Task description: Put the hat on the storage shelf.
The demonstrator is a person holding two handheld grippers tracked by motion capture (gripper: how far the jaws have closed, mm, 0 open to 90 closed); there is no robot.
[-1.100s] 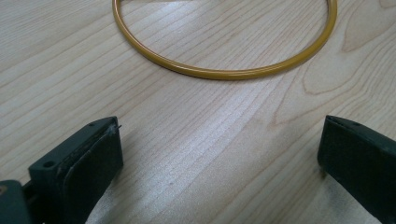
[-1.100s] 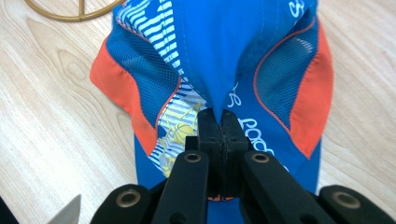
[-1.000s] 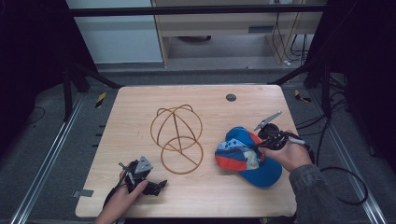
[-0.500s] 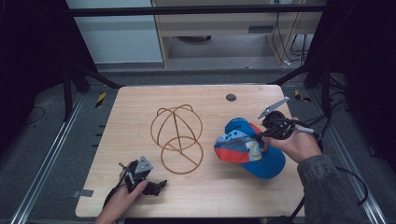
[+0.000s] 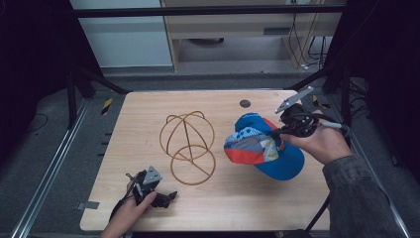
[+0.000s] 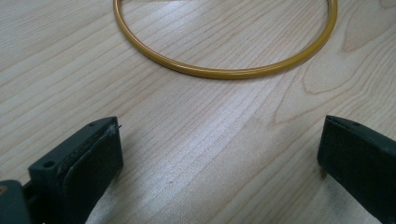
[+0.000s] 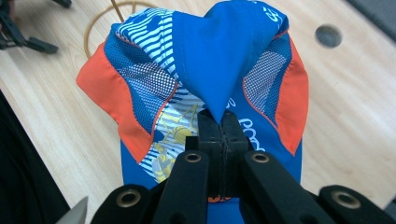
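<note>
A blue, orange and white patterned cap (image 5: 262,146) hangs lifted off the wooden table at the right, pinched by its crown. My right gripper (image 5: 283,128) is shut on the cap fabric; in the right gripper view the cap (image 7: 205,74) bunches into a peak between the closed jaws of my right gripper (image 7: 223,122). A yellow wire dome-shaped stand (image 5: 188,146) sits at the table's middle. My left gripper (image 5: 166,197) rests near the front left edge, held by a hand, jaws wide apart and empty; its view shows the stand's base ring (image 6: 224,72) just ahead on the wood.
A small dark round hole (image 5: 244,103) lies in the tabletop behind the cap. The table (image 5: 148,114) is flanked by black frame posts and metal rails. Bare wood lies at the back left and along the front middle.
My right gripper has risen with the cap, lifting its crown off the table. The left hand and its gripper have stayed put.
</note>
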